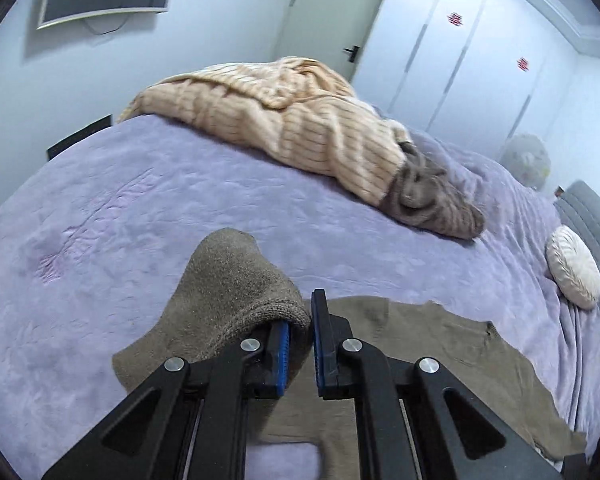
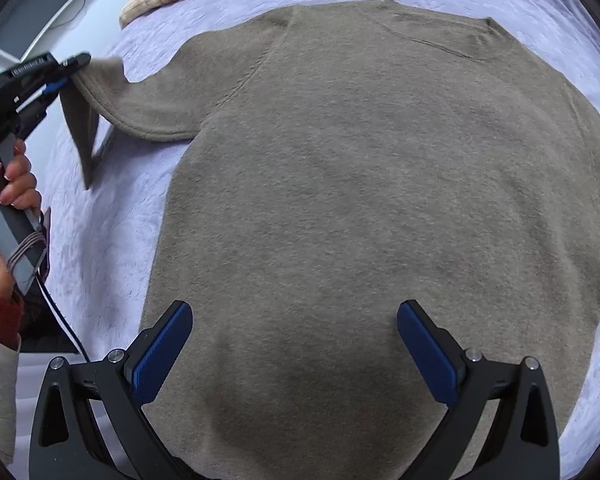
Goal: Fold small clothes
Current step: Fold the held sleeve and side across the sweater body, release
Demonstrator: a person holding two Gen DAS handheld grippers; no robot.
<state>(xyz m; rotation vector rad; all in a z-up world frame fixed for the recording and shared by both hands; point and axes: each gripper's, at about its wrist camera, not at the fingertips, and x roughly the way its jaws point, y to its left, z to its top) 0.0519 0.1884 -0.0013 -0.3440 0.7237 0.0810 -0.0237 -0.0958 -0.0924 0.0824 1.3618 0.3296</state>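
Here we have the brown sweater lying flat on the lilac bedspread, its body spread wide and its neckline toward the far side of the bed. Its sleeve is lifted off the cover at the cuff end, and our left gripper is clamped on that cuff, the knit draped over one blue pad (the other pad sits close against it). In the right wrist view the same gripper appears at the left edge with the cuff pinched in its tip, our left hand wrapped around its grey handle, a red sleeve at the wrist.

Our right gripper hovers over the lower part of the sweater with its jaws spread wide and nothing between them but the fabric below.

Further off, a striped beige blanket is heaped on the bed, and a round white cushion rests by the grey headboard.
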